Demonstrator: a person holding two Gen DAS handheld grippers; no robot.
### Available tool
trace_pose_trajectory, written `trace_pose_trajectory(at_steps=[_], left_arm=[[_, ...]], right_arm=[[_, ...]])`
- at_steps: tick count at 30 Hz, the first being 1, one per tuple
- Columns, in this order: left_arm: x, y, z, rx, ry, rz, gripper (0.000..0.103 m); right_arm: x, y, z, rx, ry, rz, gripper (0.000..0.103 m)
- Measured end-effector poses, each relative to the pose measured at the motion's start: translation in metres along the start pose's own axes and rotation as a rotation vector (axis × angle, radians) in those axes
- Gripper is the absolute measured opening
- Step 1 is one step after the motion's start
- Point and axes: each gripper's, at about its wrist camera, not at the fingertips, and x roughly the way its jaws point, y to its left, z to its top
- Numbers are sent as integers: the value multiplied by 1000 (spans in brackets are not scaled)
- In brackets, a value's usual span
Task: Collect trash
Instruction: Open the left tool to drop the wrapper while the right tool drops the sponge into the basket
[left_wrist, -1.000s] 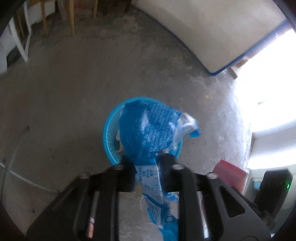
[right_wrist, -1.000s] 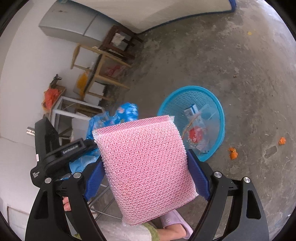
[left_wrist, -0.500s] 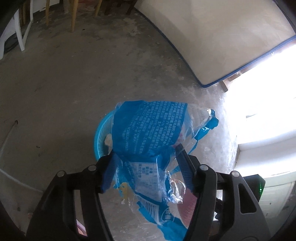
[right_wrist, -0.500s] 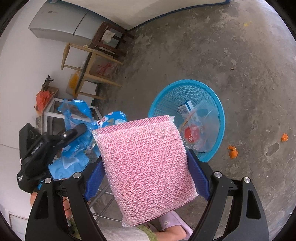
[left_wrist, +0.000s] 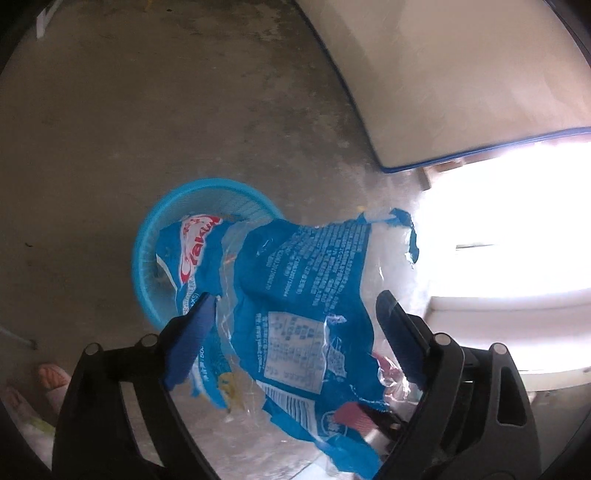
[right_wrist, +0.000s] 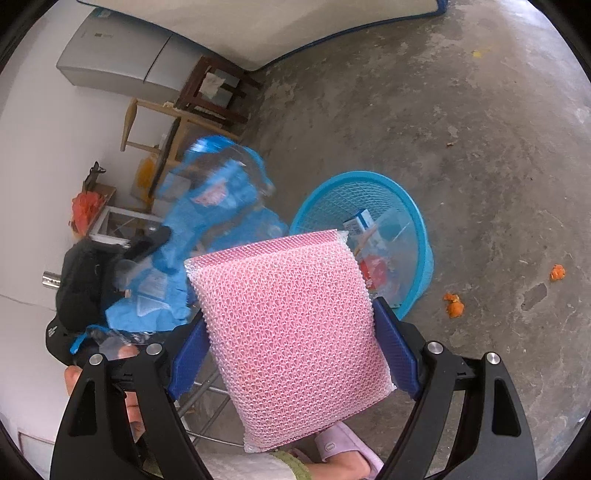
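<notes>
Left wrist view: the left gripper has just been opening, and its jaws now stand wide with the torn blue wrapper loose between them, no longer pinched, hanging above the blue basket on the concrete floor. To drop it cleanly, I judge the hand should hold over the basket's mouth until the wrapper slides free; a gentle shake may help if it clings. The right gripper clamps a pink sponge beside the basket, whose turn seems next.
</notes>
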Motion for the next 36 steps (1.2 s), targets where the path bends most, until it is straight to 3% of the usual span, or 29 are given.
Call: trace_pose_trajectory(at_steps=[6,11,15,19,27,32,36], left_arm=[[-4,7,-2,-64,33,-59,89],[6,2,-3,-53,45,40,89],[15,-11,-7,-4,87,39,89],[23,-18,-8,-7,141,-19,89],[29,-32,-7,-30,209,-199,91],[16,-32,-7,-41,153,-188,91],[-10,-35,-10,-12,104,-175,91]], right_arm=[[-3,8,-3,-26,-4,66,81],[-4,34,-5,-108,7,113,81],[-2,61,-7,-228,45,148,81],[19,72,-7,-286,125,82,81],[42,42,24,-173,81,-37,81],[55,17,34,-153,86,-111,81],[59,-4,35,-113,90,-123,81]])
